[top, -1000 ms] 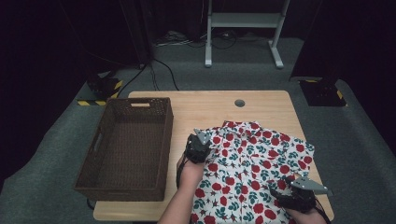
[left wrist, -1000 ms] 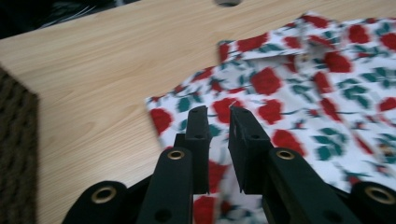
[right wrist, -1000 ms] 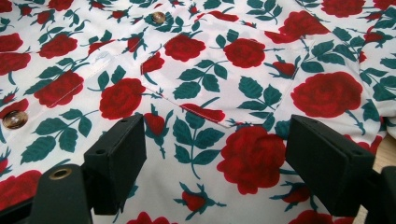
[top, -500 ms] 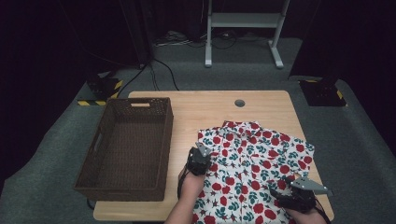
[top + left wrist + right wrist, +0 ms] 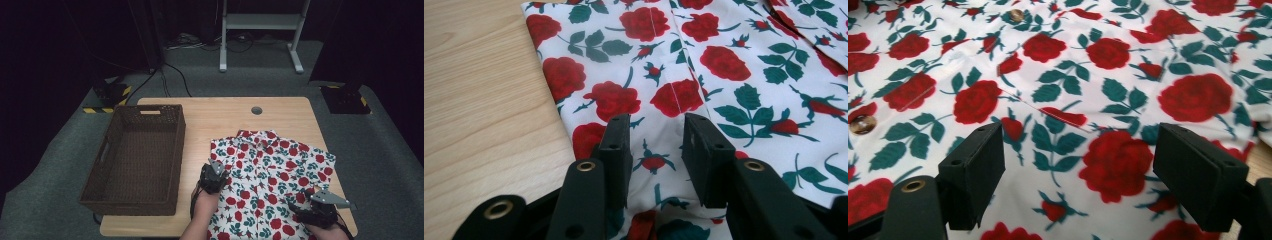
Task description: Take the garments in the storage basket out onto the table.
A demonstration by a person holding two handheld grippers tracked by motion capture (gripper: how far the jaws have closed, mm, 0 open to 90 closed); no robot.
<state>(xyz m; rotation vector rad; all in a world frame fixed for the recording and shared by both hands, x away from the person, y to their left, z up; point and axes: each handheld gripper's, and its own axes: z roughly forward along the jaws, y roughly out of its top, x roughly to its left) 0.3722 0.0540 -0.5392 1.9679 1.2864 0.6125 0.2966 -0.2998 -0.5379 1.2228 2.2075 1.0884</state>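
White short-sleeved shirt printed with red roses and green leaves (image 5: pixel 270 175) spread flat on the right half of the pale wooden table (image 5: pixel 220 117), left gripper (image 5: pixel 214 176) at its left edge, jaws just opening, parted over the fabric, right gripper (image 5: pixel 320 207) spread wide above the lower right hem, dark brown woven basket (image 5: pixel 137 160) on the table's left.

A light wooden table (image 5: pixel 285 107) stands on grey carpet (image 5: pixel 60 165), a white metal stand (image 5: pixel 260 22) behind in darkness.

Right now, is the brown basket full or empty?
Empty. The high view shows the basket with a bare woven bottom, while the rose shirt lies beside it on the table.
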